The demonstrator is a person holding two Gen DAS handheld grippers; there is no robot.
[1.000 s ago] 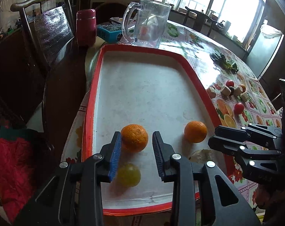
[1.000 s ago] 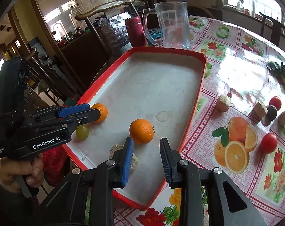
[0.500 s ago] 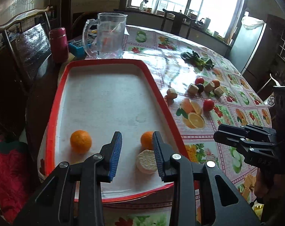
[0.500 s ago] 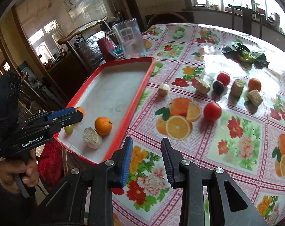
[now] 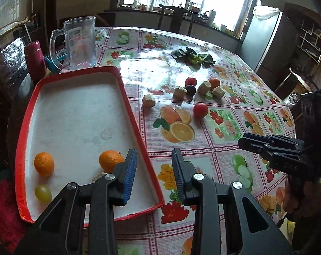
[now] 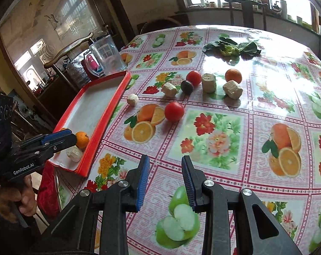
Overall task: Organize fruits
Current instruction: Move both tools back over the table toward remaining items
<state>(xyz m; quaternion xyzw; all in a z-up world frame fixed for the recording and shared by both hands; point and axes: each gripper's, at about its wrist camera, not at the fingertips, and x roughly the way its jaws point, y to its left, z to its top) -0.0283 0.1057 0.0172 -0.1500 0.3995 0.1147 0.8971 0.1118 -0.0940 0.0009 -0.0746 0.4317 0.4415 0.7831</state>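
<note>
Two oranges [image 5: 44, 164] and a grape [image 5: 42, 193] are seen at the tray's [image 5: 137, 125] near end. Beyond the tray, tomatoes [image 6: 174, 111] lie loose on the tablecloth [image 6: 234, 131]. Left gripper [image 5: 154, 173] and right gripper [image 6: 164, 180] are held apart, empty.

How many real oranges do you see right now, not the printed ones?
3. Two sit in the tray: one near its left wall, one by the left gripper. A third lies loose on the table near the greens. More may be hidden.
</note>
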